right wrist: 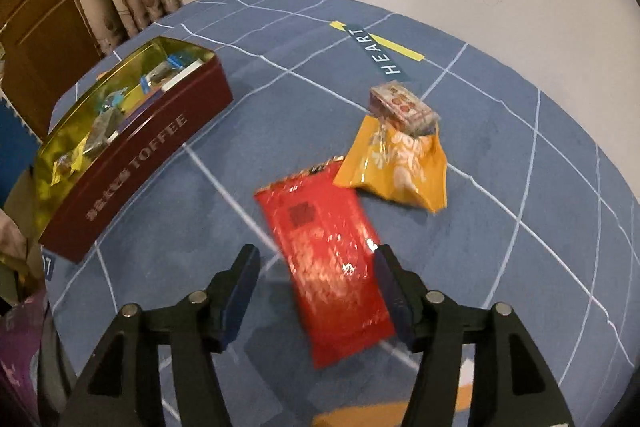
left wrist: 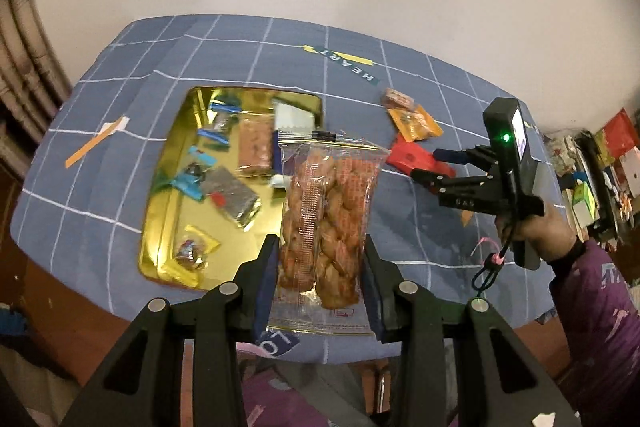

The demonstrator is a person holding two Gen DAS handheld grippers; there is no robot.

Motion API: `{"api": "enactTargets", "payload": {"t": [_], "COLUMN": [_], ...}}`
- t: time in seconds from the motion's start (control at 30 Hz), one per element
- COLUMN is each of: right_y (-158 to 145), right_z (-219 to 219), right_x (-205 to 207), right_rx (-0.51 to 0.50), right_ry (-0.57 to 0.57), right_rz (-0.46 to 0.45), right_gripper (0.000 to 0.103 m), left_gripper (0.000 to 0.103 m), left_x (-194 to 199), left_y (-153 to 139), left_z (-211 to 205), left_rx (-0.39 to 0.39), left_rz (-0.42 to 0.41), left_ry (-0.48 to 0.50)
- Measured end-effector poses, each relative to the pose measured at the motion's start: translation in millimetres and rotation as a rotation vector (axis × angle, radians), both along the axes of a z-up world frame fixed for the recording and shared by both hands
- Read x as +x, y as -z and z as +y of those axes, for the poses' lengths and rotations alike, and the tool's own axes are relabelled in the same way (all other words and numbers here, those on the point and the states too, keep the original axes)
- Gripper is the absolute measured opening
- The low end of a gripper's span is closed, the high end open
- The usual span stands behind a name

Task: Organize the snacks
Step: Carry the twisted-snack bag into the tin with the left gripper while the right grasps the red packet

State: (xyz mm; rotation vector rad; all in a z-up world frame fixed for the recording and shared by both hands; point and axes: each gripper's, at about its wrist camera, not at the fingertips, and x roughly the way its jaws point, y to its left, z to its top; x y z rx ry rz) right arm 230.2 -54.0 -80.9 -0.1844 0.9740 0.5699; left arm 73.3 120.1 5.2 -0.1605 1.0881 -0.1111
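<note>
My left gripper (left wrist: 320,243) is shut on a clear bag of twisted fried snacks (left wrist: 328,203), held upright in the air just right of the open gold-lined toffee tin (left wrist: 168,163). Several wrapped snacks lie inside the tin. My right gripper (right wrist: 316,251) stands open over a red packet (right wrist: 320,227) lying flat on the blue cloth. Its right finger is at the packet's edge and its left finger is well apart from it. The left wrist view shows the right gripper (left wrist: 430,163) reaching toward the same red packet (left wrist: 408,155).
A yellow packet (right wrist: 396,167) and a small patterned pack (right wrist: 402,107) lie just beyond the red one. The tin's dark red wall (right wrist: 136,163) stands to the left. A checked blue cloth (right wrist: 520,187) covers the table. A person's sleeve (left wrist: 600,307) is at the right.
</note>
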Motion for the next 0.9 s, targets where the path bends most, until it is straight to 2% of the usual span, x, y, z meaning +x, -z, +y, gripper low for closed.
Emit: {"api": "enactTargets", "payload": {"t": [0.1,0.17,0.2,0.27,0.33,0.4,0.6,0.73,0.83,0.9], "right_y": [-0.1,0.4,0.3,-1.1,-4.5,-9.2,-17.1,-22.4,-25.4,-26.8], "right_z": [4.3,9.8,12.1,15.3,18.0,18.9,-24.6,-45.6,-52.3,-48.5], "right_x": [9.2,9.3,9.1,5.5,-2.0,-20.4,-75.9,-108.0,-121.9,-114.0], "right_rx": [-0.004,-0.029,-0.059,-0.104,-0.098,-0.122,0.205,0.385,0.407,0.353], "right_ry": [-0.003,0.003,0.016,0.024,0.014,0.026,0.194,0.290,0.329,0.295], "right_rz": [0.029,0.037,0.030,0.027,0.052,0.011,0.034,0.040,0.019,0.006], "right_gripper": [0.065,0.061,0.047,0.038,0.002,0.000,0.000,0.000,0.000,0.002], "left_gripper": [0.035,0.035,0.035,0.035,0.035,0.035,0.035,0.035,0.035,0.035], "left_x": [-4.5,-6.6,-7.6,-9.2,-10.2,-10.7,-5.6,-2.3,-1.5,-2.5], "left_y": [0.3,1.1,1.7,4.6,7.4,9.0,19.3,27.3,31.3,31.3], "left_z": [15.6,23.2,27.7,35.2,41.8,46.1,48.0,41.8,40.1,38.9], "left_rx": [-0.011,-0.010,-0.007,-0.006,-0.008,-0.008,0.001,0.025,0.006,0.009], "left_rz": [0.001,0.002,0.004,0.011,0.016,0.013,0.023,0.031,0.041,0.039], "left_ry": [-0.032,-0.049,-0.060,-0.073,-0.086,-0.089,-0.085,-0.064,-0.058,-0.054]}}
